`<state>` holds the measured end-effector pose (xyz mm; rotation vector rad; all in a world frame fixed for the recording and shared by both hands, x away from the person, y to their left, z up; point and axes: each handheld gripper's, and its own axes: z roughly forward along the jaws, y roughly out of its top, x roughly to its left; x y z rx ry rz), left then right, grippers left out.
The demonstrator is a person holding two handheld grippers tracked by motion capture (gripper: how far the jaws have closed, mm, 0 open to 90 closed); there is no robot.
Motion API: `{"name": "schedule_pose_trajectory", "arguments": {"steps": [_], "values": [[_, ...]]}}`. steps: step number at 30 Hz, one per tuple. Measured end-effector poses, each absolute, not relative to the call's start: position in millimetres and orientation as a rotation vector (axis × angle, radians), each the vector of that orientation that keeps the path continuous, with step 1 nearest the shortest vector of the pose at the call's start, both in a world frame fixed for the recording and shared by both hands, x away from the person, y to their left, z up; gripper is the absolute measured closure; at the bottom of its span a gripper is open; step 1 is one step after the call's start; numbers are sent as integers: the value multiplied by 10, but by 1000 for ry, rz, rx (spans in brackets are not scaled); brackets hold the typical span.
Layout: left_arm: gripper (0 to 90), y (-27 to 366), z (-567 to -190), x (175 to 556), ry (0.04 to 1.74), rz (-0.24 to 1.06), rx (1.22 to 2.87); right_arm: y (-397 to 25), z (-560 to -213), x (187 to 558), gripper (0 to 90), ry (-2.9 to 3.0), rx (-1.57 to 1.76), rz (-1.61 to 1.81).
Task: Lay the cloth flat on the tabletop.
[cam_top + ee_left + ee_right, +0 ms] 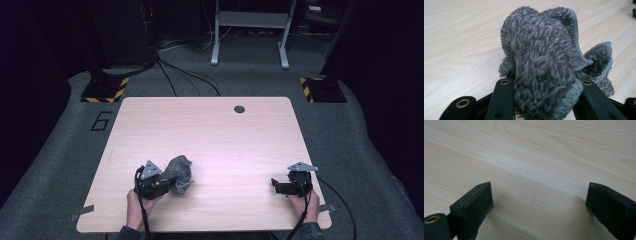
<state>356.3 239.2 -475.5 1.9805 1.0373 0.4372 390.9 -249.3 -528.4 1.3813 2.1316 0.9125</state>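
I have my left gripper point(167, 184) clamped on the grey fuzzy cloth point(180, 174), its 2 jaws pinching a thick bunched fold so the rest stands up in a crumpled heap instead of lying flat. In the left gripper view the cloth point(541, 65) bulges up between the jaws, with a hemmed edge curling off toward 3 o'clock. It sits on the wooden table point(225, 135) at about 7 o'clock from the table's centre, close to my near edge. I judge I grip the bulk this way to lift or shake it open. My right gripper point(276, 185) rests low at about 4 o'clock, well apart from the cloth, jaws spread wide over bare wood point(534, 170), ready to take a free corner.
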Motion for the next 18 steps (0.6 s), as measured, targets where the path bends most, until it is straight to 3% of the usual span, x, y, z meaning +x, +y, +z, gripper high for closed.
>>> {"name": "schedule_pose_trajectory", "arguments": {"steps": [18], "values": [[642,2000,-4539,3841,956,494,1997,-2487,-5284,3906,65,2128,1389,915]]}}
